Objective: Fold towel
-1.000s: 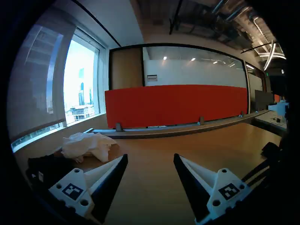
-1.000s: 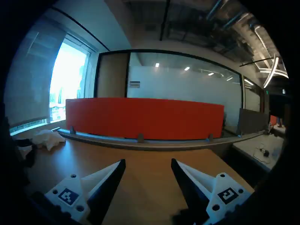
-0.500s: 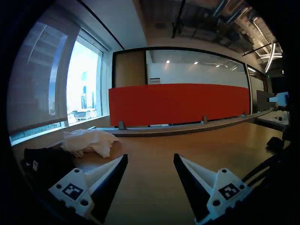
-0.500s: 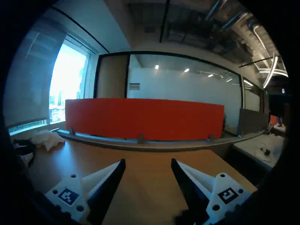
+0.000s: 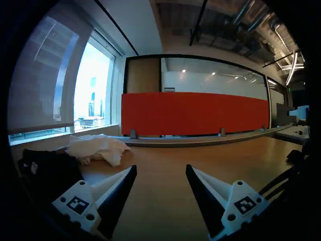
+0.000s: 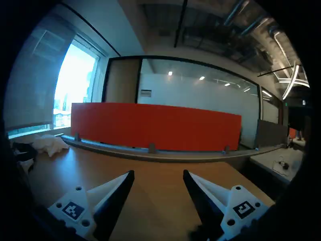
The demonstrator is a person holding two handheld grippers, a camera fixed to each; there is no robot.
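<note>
My left gripper (image 5: pixel 161 166) and right gripper (image 6: pixel 158 172) both hang over the worktop (image 5: pixel 224 156) with fingers spread, gripping nothing. The towel (image 5: pixel 98 148) lies crumpled in a white heap just off the left end of the red divider (image 5: pixel 192 114). Farther from the divider sits a dark shape (image 5: pixel 48 170), partly cut off; I cannot tell what it is.

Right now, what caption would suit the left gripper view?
Left gripper, jaws open, hovers over a wooden table; crumpled white towel lies ahead by the window.
</note>
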